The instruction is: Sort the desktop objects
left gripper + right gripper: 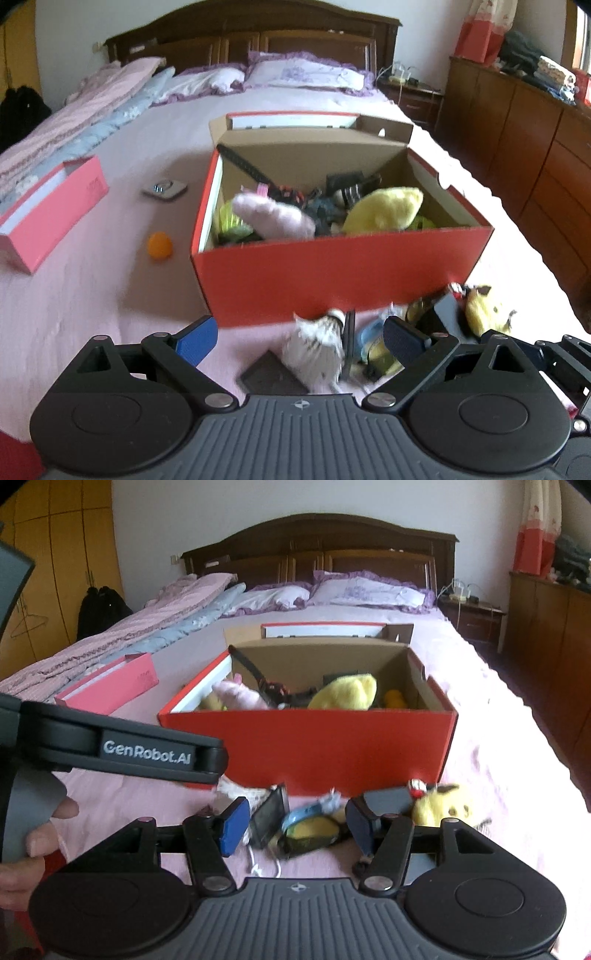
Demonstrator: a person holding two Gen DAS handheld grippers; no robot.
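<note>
1. Bedroom setting — a wide bed (92,295) with a pink cover carries everything; dark wooden headboard behind, cabinets along one side.
2. An open red box (332,273) sits mid-bed, already holding a pink plush, a yellow plush and dark odds and ends. A pink box (51,218) and an orange ball (159,245) lie off to its left.
3. Step in hand, as I judge it: reaching for the next loose item from the small pile in front of the red box.
4. Left tool (299,338) — jaws wide apart, nothing between the pads; a white shuttlecock (317,343) lies just ahead, between its fingers, untouched.
5. Right tool (291,825) — jaws partly apart, empty; a dark flat card-like item (267,818) and a blue-and-yellow toy (310,827) lie in its gap, a yellow plush (439,805) just to its right.
6. Next move probably calls for lowering onto one item, closing, then lifting over the box's near wall.
</note>
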